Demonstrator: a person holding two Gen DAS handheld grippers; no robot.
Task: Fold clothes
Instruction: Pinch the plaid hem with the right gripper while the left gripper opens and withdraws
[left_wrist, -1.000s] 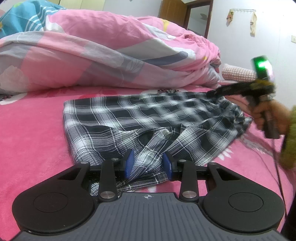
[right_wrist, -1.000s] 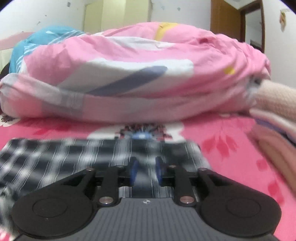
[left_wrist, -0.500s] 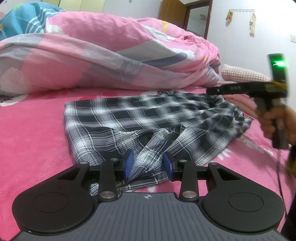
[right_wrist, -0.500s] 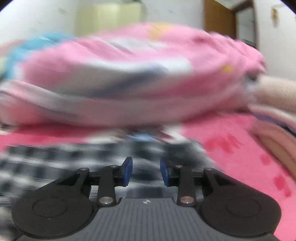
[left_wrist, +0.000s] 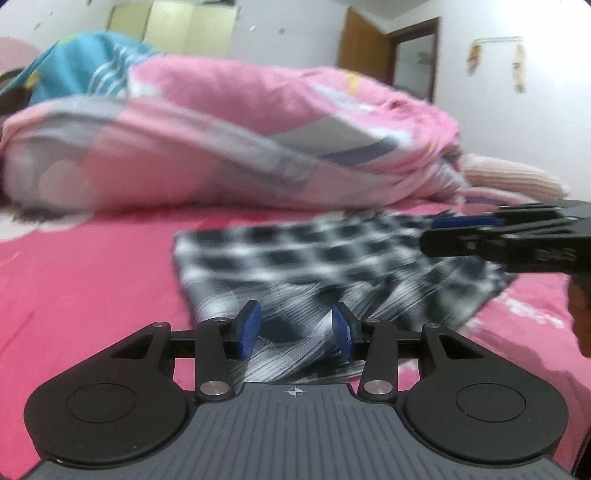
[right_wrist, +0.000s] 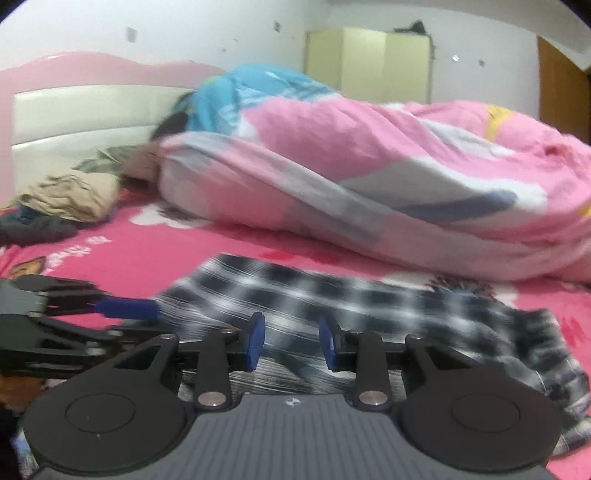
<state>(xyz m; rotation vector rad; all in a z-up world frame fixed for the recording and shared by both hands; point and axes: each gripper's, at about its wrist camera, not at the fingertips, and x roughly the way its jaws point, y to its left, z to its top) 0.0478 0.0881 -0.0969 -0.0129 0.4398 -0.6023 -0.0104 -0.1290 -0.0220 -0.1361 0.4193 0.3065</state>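
1. The checked cloth (left_wrist: 332, 258) lies flat on the pink bed sheet (left_wrist: 92, 277), in the middle of the left wrist picture. Its long axis runs from the left-centre of the frame to the right edge.
2. The left gripper (left_wrist: 295, 330) is at the near edge of the cloth, low in the frame. Its jaws have just been opening. A raised fold of the cloth is between the blue pads (left_wrist: 249, 328), but there is a gap on each side, so I judge that they do not press it.
3. The right gripper (right_wrist: 291, 341) also points over the cloth (right_wrist: 369, 306). Its blue pads stand apart with cloth under and between them. The picture is blurred, but nothing looks clamped.
4. In the left view the right gripper (left_wrist: 461, 223) comes in from the right edge, above the far right part of the cloth. So the left one is nearer to the near edge, and the right one nearer to the right end.
5. The cloth is thin woven fabric, black and white squares, soft and wrinkled near the jaws. It will probably sag when lifted.
6. Behind it lies a thick pink quilt (left_wrist: 258, 147), puffy and rumpled.
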